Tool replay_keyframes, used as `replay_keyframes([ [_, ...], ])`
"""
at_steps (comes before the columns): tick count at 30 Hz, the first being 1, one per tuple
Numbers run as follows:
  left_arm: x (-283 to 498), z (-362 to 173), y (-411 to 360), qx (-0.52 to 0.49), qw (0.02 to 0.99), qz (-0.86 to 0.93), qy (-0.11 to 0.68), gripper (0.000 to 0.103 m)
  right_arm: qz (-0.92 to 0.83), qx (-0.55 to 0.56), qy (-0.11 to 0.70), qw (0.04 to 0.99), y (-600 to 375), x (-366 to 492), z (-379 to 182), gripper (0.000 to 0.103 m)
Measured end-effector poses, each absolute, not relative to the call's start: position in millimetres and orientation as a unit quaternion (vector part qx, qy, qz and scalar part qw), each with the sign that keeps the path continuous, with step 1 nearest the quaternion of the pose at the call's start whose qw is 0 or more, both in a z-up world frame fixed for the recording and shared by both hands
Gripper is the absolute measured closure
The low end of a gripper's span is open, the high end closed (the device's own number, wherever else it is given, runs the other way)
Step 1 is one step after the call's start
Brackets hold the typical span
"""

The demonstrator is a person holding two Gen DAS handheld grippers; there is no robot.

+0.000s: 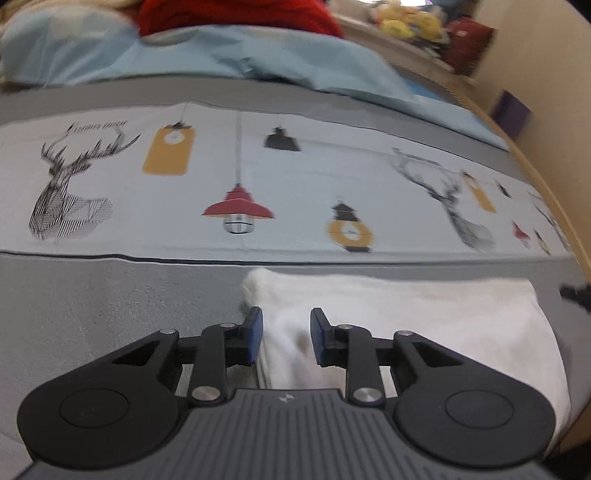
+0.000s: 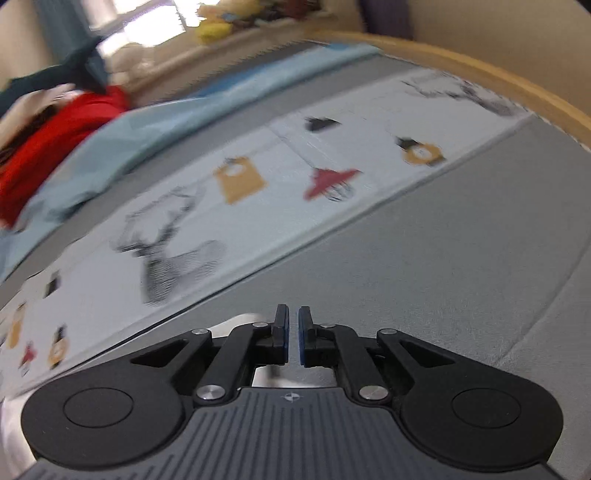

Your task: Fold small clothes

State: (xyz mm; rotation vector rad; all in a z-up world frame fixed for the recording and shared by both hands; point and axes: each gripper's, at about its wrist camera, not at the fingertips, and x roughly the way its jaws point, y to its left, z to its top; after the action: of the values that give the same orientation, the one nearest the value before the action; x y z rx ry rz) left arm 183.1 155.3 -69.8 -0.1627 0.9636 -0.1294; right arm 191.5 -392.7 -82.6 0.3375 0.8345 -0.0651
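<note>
A folded white garment (image 1: 424,317) lies flat on the grey bed cover (image 1: 110,306), near its right side. My left gripper (image 1: 286,336) hovers over the garment's left end, by a small bunched corner (image 1: 258,280). Its blue pads (image 1: 255,332) stand apart and white cloth shows in the gap without being pinched. My right gripper (image 2: 293,334) hangs over bare grey cover (image 2: 443,277) with only a narrow slit between its pads and nothing in it. A sliver of white cloth (image 2: 243,318) peeks out behind its left finger.
A pale printed band (image 1: 236,184) with deer, lamps and lanterns runs across the bed. Beyond it lie a light blue sheet (image 1: 229,55) and red fabric (image 1: 236,16). A wooden bed rim (image 2: 480,74) curves along the right; cluttered shelves with yellow items (image 1: 406,20) stand behind.
</note>
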Motion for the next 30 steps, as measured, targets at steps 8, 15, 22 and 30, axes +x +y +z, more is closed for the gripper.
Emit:
replay_keyframes([
  [8,117.1,-95.3,120.7,0.013,0.784,-0.24,0.572,0.056,0.106,0.028,0.543,0.832,-357.7,128.9,-110.4,0.072],
  [15,83.5,-106.4,123.1,0.079,0.789,-0.156,0.588,0.056,0.046,0.055,0.54,0.838,-377.5,92.9,-104.8,0.072],
  [22,66.5,-108.5,134.1,-0.012,0.792,-0.096,0.602,0.053,0.028,0.037,0.56,0.827,-363.5,71.3,-119.9,0.071],
  [30,43.7,-116.1,148.4,-0.108,0.79,-0.031,0.603,0.094,-0.023,0.106,0.543,0.832,-378.2,53.7,-115.9,0.093],
])
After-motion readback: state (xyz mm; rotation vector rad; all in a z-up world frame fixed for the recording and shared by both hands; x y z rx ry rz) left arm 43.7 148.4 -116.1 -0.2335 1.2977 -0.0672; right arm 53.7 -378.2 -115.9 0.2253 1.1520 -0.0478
